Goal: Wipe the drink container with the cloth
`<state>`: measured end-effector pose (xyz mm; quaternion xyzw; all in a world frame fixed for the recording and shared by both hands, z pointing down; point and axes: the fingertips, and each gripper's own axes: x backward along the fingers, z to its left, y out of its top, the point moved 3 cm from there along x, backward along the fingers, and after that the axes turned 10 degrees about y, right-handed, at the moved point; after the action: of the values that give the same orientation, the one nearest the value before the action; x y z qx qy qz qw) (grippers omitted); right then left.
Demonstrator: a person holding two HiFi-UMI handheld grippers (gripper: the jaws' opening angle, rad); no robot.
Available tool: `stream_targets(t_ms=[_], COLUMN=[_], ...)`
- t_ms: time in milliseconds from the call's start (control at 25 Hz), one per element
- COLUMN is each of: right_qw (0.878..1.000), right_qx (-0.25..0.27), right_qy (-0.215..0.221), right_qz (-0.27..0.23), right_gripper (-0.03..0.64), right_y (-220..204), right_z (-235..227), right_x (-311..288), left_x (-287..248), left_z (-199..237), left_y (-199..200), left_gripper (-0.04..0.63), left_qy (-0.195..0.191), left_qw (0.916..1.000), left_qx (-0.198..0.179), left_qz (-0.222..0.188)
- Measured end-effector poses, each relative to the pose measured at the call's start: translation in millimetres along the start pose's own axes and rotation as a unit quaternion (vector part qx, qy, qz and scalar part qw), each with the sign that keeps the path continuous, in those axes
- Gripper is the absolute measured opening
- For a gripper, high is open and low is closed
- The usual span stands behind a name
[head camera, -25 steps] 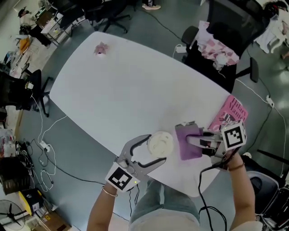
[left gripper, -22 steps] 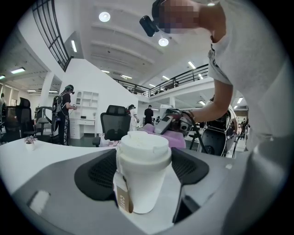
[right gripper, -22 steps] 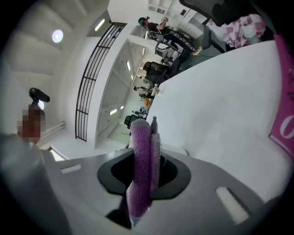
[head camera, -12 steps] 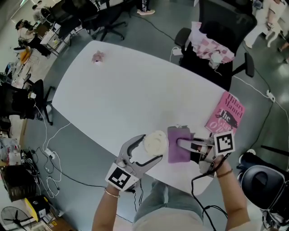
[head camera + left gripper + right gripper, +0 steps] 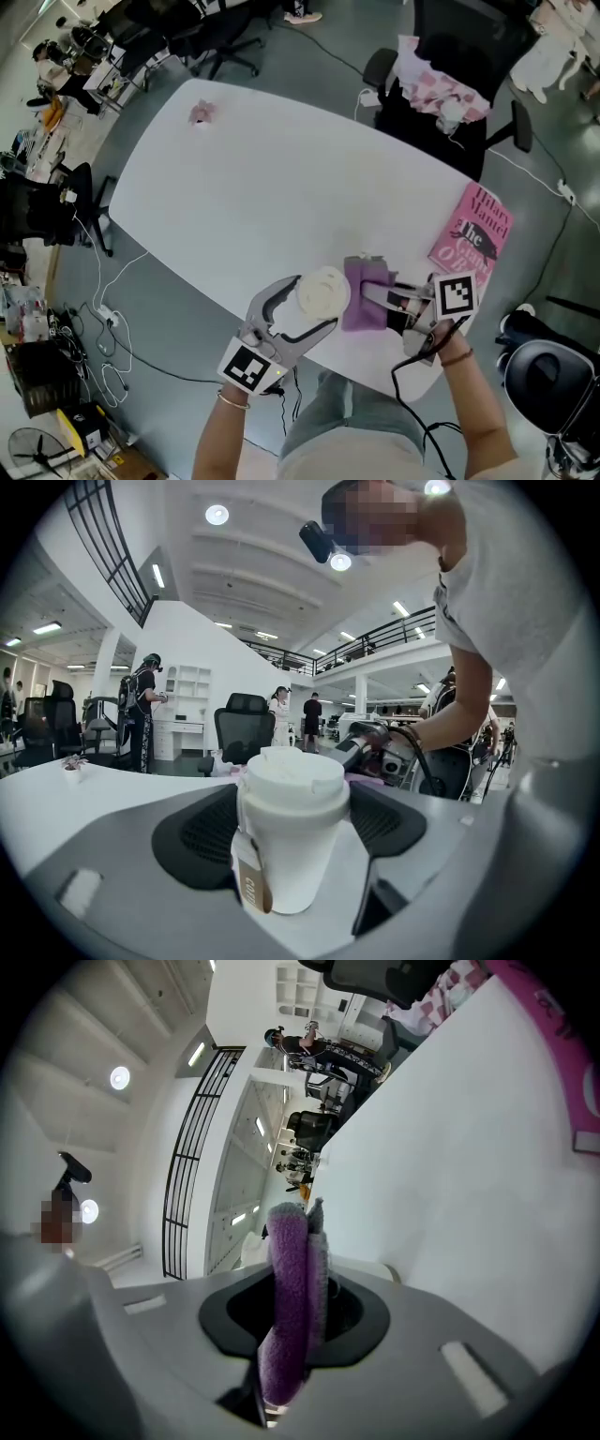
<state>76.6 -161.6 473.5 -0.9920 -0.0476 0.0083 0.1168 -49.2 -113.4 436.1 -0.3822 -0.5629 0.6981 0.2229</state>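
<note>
Cup [image 5: 323,292] with white lid stands near the lower edge of the white table [image 5: 281,187], a little right of the frame's middle. We see our left gripper [image 5: 314,305] clamping it on both sides. Our right gripper [image 5: 373,298] pinches the folded purple cloth [image 5: 286,1316], held just beside the cup's right side. Pink book [image 5: 473,234] lies further right

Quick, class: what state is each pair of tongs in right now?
Left tongs: closed on the cup.
Right tongs: closed on the cloth.
</note>
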Motion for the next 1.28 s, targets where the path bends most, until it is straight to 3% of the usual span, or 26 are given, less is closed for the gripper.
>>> stream_targets(t_ms=[720, 1280], right_qw=[0.997, 0.986], right_qx=[0.014, -0.001], right_qy=[-0.062, -0.162], right_qz=[-0.037, -0.037], right_gripper=[0.069, 0.069], right_y=[-2, -14], right_z=[-29, -75], right_x=[-12, -12], left_x=[1, 2], left_z=[-2, -1], left_y=[0, -1], left_gripper=[0.374, 0.373], left_qy=[0.003, 0.02], left_qw=[1.0, 0.9998], left_qx=[0.001, 0.004], left_qz=[0.004, 0.003])
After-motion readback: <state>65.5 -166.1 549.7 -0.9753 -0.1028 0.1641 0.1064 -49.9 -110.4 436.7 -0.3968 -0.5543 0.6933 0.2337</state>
